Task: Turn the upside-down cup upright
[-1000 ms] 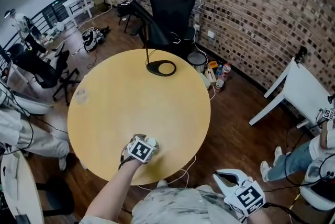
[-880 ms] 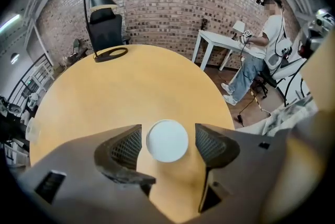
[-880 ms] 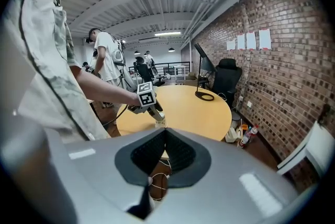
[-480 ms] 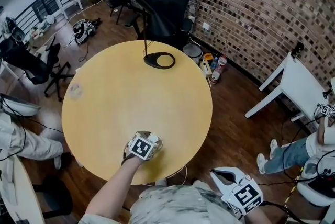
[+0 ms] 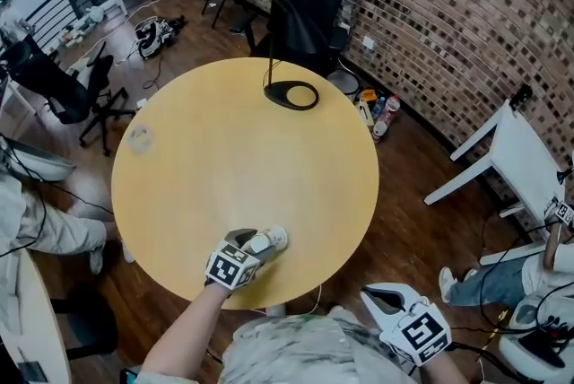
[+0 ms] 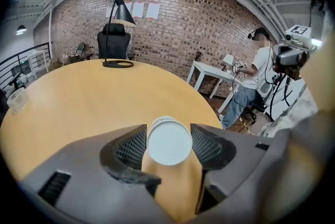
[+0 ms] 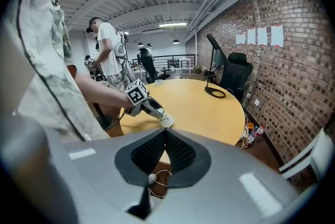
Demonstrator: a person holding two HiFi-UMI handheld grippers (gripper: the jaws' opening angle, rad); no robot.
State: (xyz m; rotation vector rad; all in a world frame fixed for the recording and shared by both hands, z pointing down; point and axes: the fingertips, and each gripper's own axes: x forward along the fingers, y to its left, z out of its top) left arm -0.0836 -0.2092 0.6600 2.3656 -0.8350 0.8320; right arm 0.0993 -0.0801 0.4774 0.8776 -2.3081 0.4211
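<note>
The left claw [image 6: 168, 138] is clenched on the single paper cup [image 5: 273, 240], its pads against the sides and the cup's white bottom pointing away. The cup is tilted near the front edge of the table [image 5: 242, 158], with the forearm angled downward. The right claw [image 7: 165, 133] is closed on nothing, off the table.
</note>
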